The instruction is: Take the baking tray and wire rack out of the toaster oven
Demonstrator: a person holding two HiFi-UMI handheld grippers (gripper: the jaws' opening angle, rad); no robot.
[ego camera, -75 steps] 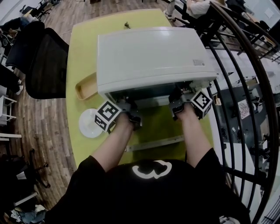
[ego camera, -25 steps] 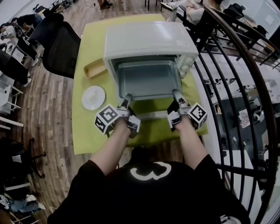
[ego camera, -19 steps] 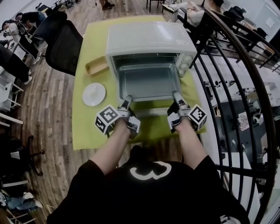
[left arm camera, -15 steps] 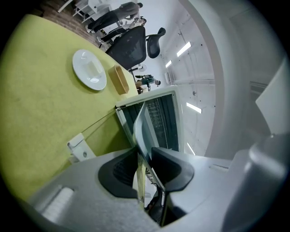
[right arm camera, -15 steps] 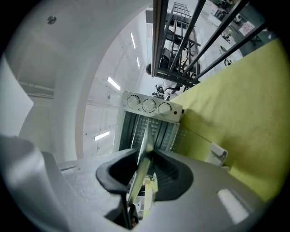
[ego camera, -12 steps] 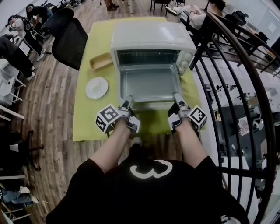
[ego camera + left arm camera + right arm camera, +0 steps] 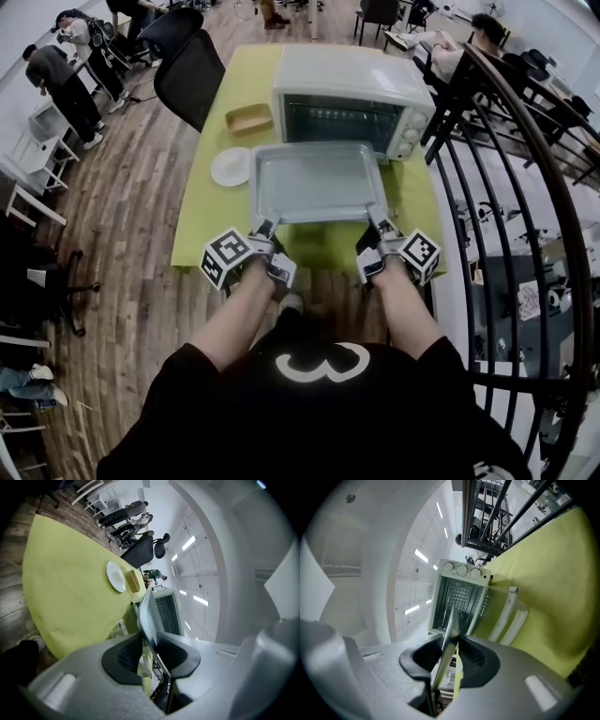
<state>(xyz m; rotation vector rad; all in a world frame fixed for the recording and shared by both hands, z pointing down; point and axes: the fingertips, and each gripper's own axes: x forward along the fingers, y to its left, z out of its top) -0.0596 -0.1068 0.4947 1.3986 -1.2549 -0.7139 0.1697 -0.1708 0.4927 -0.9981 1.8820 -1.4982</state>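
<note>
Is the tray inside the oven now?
No, the tray is out in front of the oven, gripped at its near edge by the left gripper and right gripper.

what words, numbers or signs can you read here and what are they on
"3": large white figure on the person's black shirt; it may be a logo.
Left tool, right tool: the cubes carry black-and-white square markers, no letters.
Oven knobs: any marks are too small to read.
Tray, plate: no print visible.
</note>
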